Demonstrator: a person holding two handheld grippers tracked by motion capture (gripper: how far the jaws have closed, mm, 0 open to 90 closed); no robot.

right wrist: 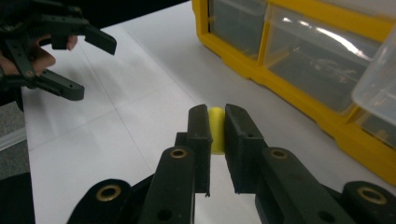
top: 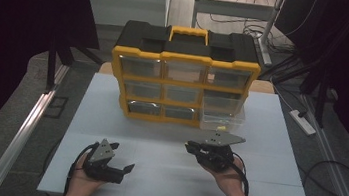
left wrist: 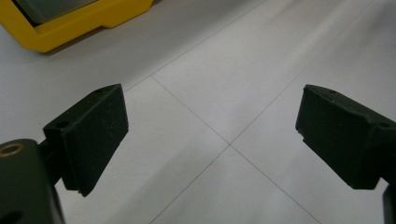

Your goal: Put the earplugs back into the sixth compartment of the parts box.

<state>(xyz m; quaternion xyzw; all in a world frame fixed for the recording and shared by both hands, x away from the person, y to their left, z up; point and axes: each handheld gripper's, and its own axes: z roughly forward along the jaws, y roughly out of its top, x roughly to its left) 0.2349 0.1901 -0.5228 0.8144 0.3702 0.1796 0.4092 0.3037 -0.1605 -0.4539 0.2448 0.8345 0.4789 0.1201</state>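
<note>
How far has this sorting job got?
Done: one clear drawer of the yellow organizer stands pulled out. In hand: the right gripper pinches a small yellow piece. Left: probably dropping it into that drawer and shutting it. The left gripper waits open.

One yellow organizer (top: 183,79) with nine clear drawers. Two hand-held grippers. One small yellow piece (right wrist: 216,127), one desk (top: 276,156).

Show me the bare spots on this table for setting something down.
Free: the white table left of the yellow drawer organizer, and the strip between both hand-held grippers. Crowded: the pulled-out clear drawer above the right hand-held gripper.
</note>
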